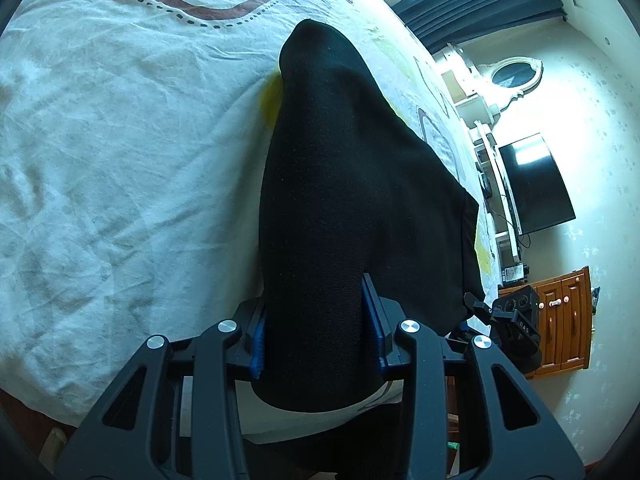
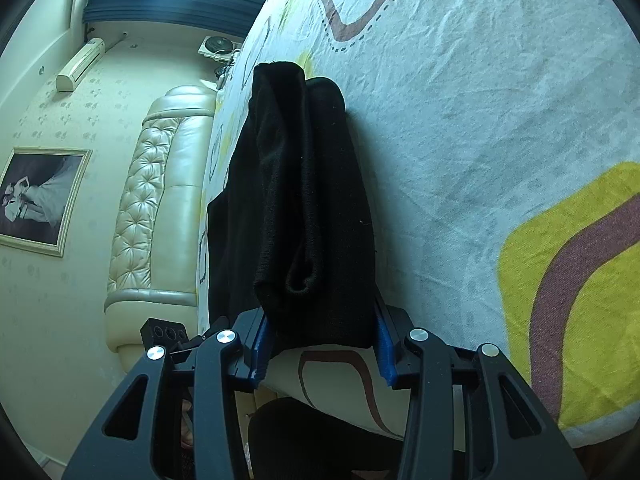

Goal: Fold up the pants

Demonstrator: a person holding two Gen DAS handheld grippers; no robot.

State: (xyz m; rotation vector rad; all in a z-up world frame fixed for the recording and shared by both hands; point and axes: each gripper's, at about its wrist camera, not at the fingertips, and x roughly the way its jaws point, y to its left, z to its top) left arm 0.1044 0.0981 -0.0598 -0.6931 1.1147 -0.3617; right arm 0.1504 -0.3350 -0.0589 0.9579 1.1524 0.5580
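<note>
A: Pants (image 1: 340, 200) location: black knit garment, lying on the bed sheet (image 1: 120, 140) near the mattress edge, bunched lengthwise and extending away from both cameras.

B: Confirm left gripper (image 1: 318, 344) status.

A: Jaws set at a medium gap. A thick roll of the black fabric fills the space between the blue pads (image 1: 258, 344), touching both. Holding the pants.

B: Right gripper (image 2: 324, 350)?

A: Same gap. The garment's near edge sits between its blue pads (image 2: 384, 352); a folded, rolled layer lies on top (the hem opening faces the camera). Contact on the right pad is visible; grip firmness I cannot tell.

B: Surroundings, left view.

A: Sheet is white, wrinkled, printed with brown bands and yellow patches. Beyond the bed: a dark television (image 1: 536, 188), a wooden cabinet (image 1: 568, 320), a dark curtain (image 1: 480, 4).

B: Right view.

A: Padded cream headboard (image 2: 160, 208), framed picture (image 2: 40, 200), wall air conditioner (image 2: 80, 64).
</note>
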